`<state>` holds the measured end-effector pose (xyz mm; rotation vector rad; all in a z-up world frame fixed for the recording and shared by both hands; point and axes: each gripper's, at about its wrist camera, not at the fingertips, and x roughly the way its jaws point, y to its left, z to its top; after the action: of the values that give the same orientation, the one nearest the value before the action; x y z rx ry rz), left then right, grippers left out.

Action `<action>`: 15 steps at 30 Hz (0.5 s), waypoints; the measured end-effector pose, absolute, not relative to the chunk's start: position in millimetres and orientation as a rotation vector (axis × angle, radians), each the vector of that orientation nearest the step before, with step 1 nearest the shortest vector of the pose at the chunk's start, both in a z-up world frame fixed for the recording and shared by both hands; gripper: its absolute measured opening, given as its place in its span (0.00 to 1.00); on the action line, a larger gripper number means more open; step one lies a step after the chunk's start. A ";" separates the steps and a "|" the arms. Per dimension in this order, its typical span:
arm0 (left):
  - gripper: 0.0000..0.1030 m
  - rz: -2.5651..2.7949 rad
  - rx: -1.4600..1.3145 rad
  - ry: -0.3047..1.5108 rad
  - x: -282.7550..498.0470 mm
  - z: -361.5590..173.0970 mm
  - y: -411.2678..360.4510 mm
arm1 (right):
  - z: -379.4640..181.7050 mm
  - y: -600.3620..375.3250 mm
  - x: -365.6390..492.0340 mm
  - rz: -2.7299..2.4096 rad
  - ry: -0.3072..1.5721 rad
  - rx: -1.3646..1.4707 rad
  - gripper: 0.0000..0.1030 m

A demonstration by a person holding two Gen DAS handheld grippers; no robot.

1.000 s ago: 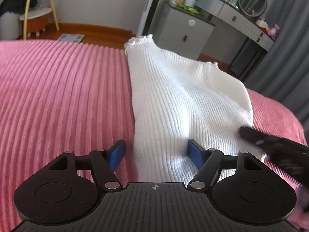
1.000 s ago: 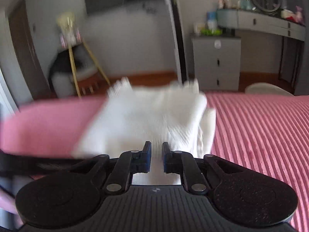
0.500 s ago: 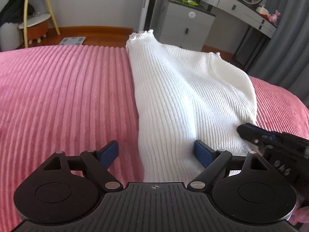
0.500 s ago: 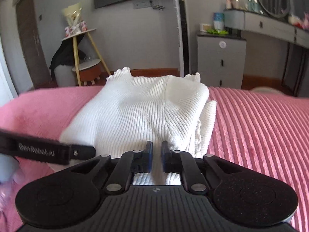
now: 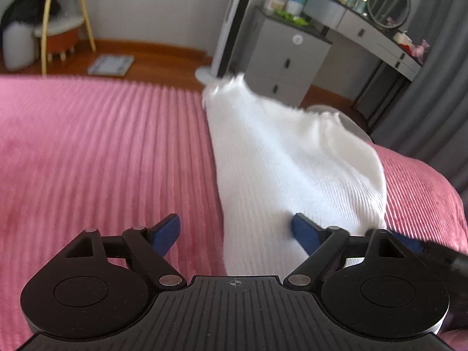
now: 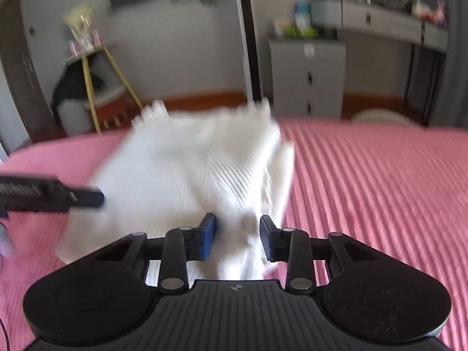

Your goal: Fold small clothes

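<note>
The white ribbed garment [image 5: 292,169] lies partly folded on the pink bedspread [image 5: 102,152], near edge toward both tools. The step in hand looks like taking hold of that near edge for the next fold, which calls for both tools to pinch it and carry it toward the far end. The left gripper [image 5: 235,229] gapes wide, straddling the garment's left edge, gripping nothing. The right gripper [image 6: 238,235] is parted over the cloth; blur hides whether its pads touch.
</note>
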<state>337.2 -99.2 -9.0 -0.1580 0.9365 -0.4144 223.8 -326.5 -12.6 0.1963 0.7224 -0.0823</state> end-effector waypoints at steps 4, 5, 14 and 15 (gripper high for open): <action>0.87 -0.449 -0.221 0.977 346.8 -15.7 -91.0 | -16.5 -351.8 220.7 -0.069 0.705 0.281 0.55; 0.87 -0.456 -0.246 0.977 348.9 -13.7 -88.4 | -13.7 -359.6 218.7 -0.057 0.685 0.333 0.55; 0.82 -0.563 -0.425 1.033 385.6 -35.3 -95.9 | -39.7 -407.0 259.2 0.052 0.738 0.674 0.74; 0.80 -0.580 -0.430 1.036 386.9 -37.1 -98.8 | -44.2 -409.6 262.5 0.070 0.741 0.708 0.74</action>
<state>386.9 -98.8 -37.1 -0.4305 1.0363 -0.5804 262.5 -409.6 -44.2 0.7078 0.7405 0.0703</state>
